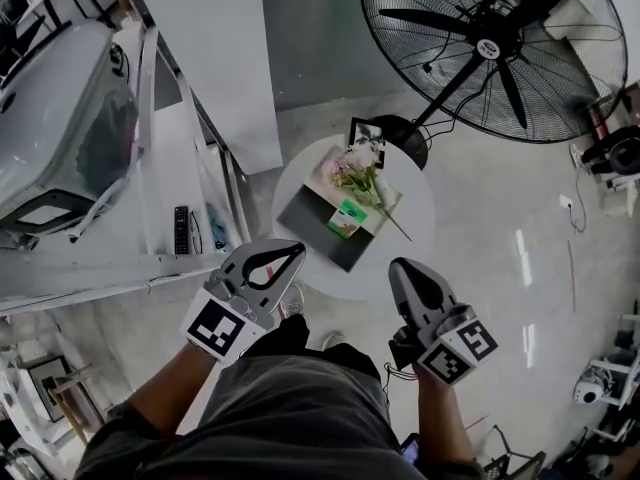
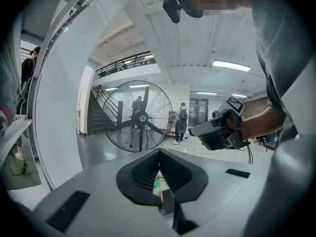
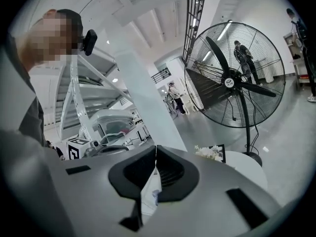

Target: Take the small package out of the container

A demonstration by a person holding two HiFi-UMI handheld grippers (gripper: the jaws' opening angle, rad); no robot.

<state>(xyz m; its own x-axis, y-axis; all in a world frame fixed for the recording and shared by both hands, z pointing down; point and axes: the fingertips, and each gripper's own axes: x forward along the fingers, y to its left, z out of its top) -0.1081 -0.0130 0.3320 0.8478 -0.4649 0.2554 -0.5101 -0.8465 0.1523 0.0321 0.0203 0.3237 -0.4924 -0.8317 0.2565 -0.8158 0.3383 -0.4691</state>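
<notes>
A: L gripper (image 1: 297, 251), R gripper (image 1: 398, 266)?
B: Both are sitting shut, empty, hovering by the round table's (image 1: 415, 218) near edge.
A: Pkg?
B: Green pkg (image 1: 347, 218) is lying in the container (image 1: 388, 202), beside flowers (image 1: 355, 168).

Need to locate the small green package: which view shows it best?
Head view: the green package lies unobstructed in the container. Left gripper view shows only a green speck past its jaws; right gripper view doesn't show it.
</notes>
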